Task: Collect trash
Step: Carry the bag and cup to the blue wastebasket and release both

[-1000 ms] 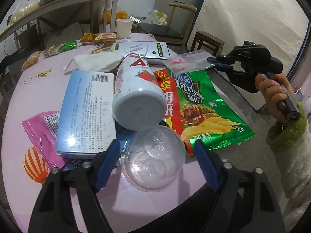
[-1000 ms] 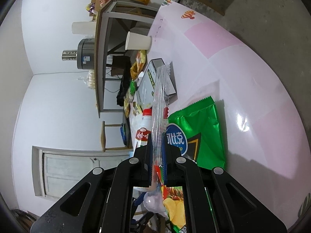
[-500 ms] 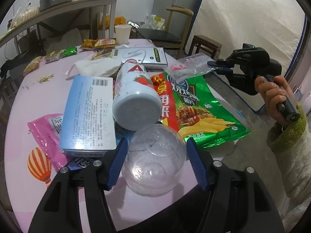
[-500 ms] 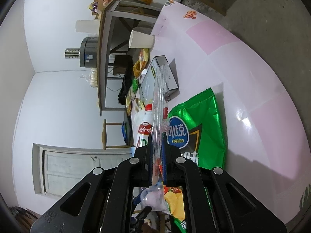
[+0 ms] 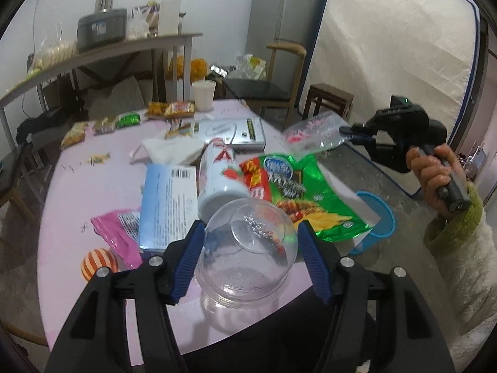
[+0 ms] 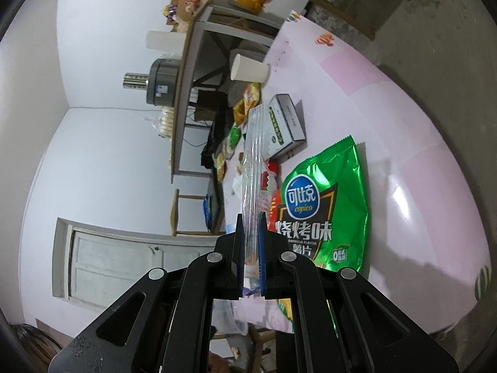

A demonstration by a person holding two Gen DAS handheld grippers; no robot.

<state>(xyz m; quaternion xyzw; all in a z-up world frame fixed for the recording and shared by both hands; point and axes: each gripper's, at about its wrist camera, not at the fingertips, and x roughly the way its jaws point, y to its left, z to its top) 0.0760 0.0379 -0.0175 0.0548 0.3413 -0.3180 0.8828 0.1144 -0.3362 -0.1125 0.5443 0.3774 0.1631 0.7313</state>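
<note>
My left gripper is shut on a clear plastic jar and holds it tilted above the near edge of the pink table. My right gripper, also seen in the left wrist view, is shut on a clear plastic wrapper with red print and holds it in the air off the table's right side. On the table lie a green chip bag, a white strawberry-milk bottle, a blue box and a pink wrapper.
A blue bin stands on the floor by the table's right edge. A paper cup, a silver box, a white tissue and several snack packets lie at the far side. A chair and stool stand beyond.
My left gripper closed on the clear jar and lifted it off the table, tilting upward. My right gripper rose a little with the wrapper still in it.
</note>
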